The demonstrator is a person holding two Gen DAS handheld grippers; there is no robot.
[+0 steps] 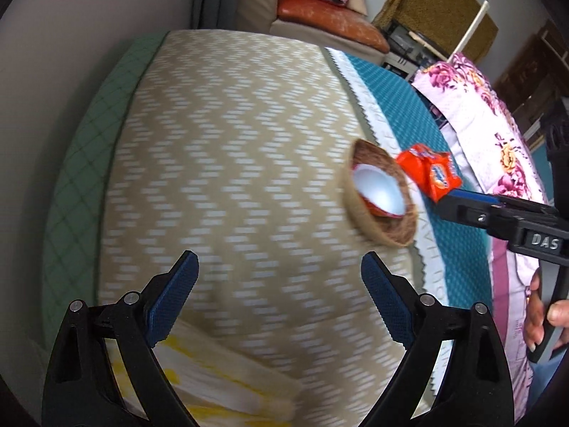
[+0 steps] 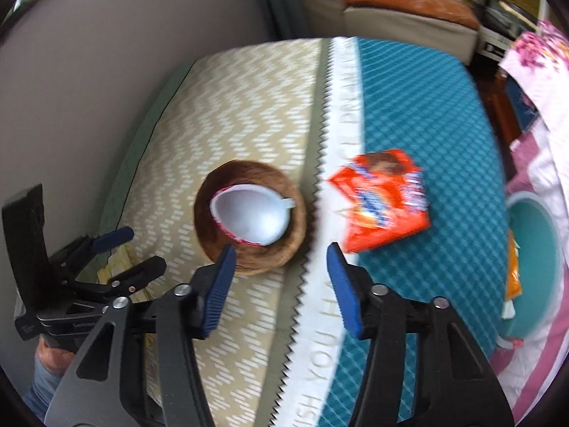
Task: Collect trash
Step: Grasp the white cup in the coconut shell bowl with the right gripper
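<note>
1. Left hand-held gripper [image 1: 279, 306]: jaws wide apart with nothing between them, poised over the beige zigzag cushion [image 1: 231, 163] of a bed or couch.
2. Right hand-held gripper [image 2: 281, 284]: jaws parted and empty, above the white scalloped band [image 2: 338, 135] that separates the beige cushion from the teal quilted cover [image 2: 426, 114]. In the left wrist view its dark fingers reach in from the right, with their tips just beside the orange wrapper; contact cannot be judged there.
3. Orange snack wrapper [image 2: 382, 201]: crumpled, lying on the teal cover just right of the white band, beyond the right-hand blue pad.
4. Brown woven bowl [image 2: 250, 215]: sits on the beige cushion, touching the edge of the white band, left of the wrapper. Inside it lies a white foil lid with a red rim [image 2: 250, 217], tilted.
5. Yellow-and-white wrapper [image 1: 199, 377]: on the near part of the beige cushion, under the left gripper; blurred.
6. Teal round basin [image 2: 533, 259]: at the far right, on floral pink bedding [image 1: 490, 124], holding an orange packet [image 2: 512, 270].
7. A person's fingers [image 1: 540, 320] grip the right tool's handle.
</note>
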